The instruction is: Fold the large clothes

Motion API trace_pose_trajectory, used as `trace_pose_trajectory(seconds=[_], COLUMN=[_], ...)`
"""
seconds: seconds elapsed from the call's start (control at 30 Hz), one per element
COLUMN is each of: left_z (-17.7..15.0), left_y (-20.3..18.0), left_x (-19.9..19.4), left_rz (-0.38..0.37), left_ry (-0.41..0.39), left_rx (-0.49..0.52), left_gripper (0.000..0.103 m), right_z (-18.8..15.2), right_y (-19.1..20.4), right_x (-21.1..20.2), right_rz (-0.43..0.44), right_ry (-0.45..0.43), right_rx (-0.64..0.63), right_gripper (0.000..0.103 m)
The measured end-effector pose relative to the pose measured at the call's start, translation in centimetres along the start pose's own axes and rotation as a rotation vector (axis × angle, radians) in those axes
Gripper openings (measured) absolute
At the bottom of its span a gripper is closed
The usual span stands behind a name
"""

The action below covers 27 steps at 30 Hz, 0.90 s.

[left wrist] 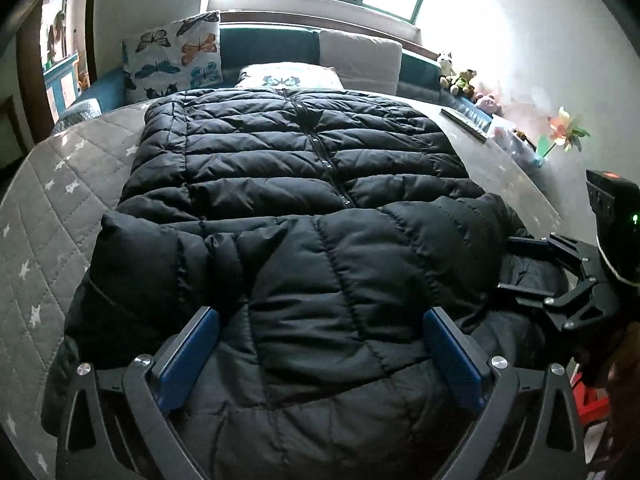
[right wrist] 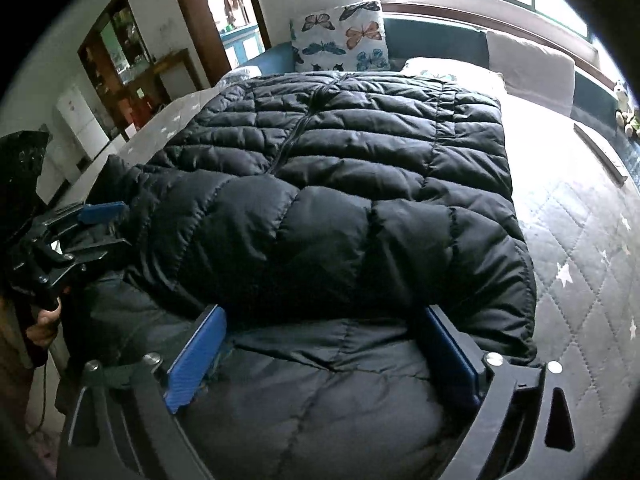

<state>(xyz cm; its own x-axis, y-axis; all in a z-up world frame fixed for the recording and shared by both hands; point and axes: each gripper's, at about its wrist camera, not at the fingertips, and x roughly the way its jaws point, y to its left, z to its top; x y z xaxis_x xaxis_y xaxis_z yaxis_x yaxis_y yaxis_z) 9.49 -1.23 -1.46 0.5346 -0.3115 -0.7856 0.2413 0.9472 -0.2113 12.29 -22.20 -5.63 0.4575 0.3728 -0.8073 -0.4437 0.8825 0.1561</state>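
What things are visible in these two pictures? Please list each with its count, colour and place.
puffer jacket: one, black, spread on the bed, sleeve folded across the near part
bed cover: one, grey with white stars, under the jacket
butterfly cushion: one, white with coloured butterflies, at the bed's head
soft toys: several, mixed colours, far right ledge
pinwheel: one, multicoloured, by the right wall
left gripper: one, black with blue pads, open over the jacket
right gripper: one, same colours, open over the jacket

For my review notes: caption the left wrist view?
Open left tool over black puffer jacket on quilted bed.
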Motion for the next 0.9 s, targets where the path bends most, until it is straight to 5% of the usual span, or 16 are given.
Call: trace_pose_trajectory(seconds=[0.7, 0.9], left_z=[-0.6, -0.7], left_y=[-0.4, -0.5], left_x=[0.4, 0.5], left_rz=[0.038, 0.044], left_ry=[-0.021, -0.028], left_rx=[0.026, 0.032], left_gripper=[0.103, 0.103], right_z=[1.0, 3.1], right_y=[1.2, 1.7], right_x=[0.0, -1.2], right_rz=[-0.093, -0.060], right_ry=[0.070, 0.024], right_rx=[0.015, 0.052], right_gripper=[0.103, 0.103])
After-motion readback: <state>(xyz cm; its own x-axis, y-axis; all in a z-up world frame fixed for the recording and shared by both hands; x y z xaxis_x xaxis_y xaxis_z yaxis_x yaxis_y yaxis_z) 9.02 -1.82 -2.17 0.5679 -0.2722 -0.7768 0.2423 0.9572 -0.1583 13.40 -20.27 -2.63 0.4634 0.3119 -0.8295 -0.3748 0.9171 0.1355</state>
